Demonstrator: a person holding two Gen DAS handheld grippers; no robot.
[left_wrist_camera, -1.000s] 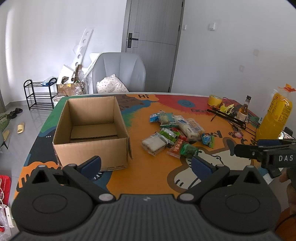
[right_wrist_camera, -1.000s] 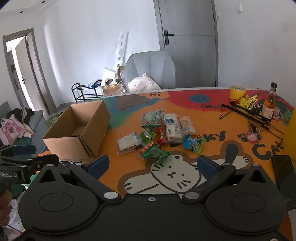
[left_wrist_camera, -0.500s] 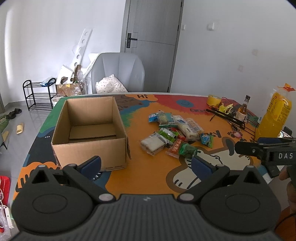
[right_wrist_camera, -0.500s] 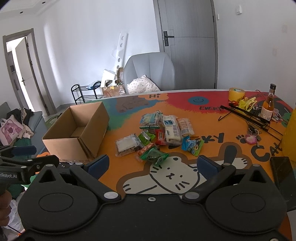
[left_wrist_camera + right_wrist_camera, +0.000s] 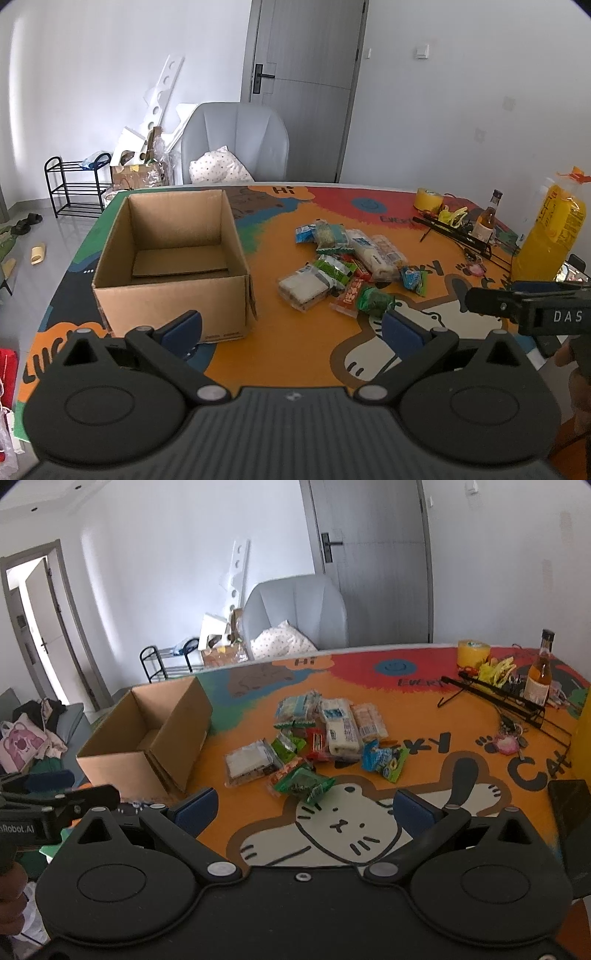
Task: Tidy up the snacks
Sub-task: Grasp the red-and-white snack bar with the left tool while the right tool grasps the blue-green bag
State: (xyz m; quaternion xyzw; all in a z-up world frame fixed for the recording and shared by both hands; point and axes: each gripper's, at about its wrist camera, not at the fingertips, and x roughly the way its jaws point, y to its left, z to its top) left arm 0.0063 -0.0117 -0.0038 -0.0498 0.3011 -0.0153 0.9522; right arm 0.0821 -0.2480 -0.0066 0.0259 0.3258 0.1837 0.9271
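Cardboard box (image 5: 170,254) stands open at 10 o'clock on the bench (image 5: 295,354); the snack pile (image 5: 314,734) lies at 1 o'clock, well apart from it. Both left tongs (image 5: 291,326) and right tongs (image 5: 304,806) are wide and hold nothing. Best to take first the near green packet (image 5: 304,784), seemingly loose, coming down from above and pinching its crimped edge.

Bare table (image 5: 295,354) lies between the cardboard box (image 5: 173,258) and the snack pile (image 5: 347,266) — open passage there. Right of the pile stand a wire rack (image 5: 498,698) and bottle (image 5: 539,675).
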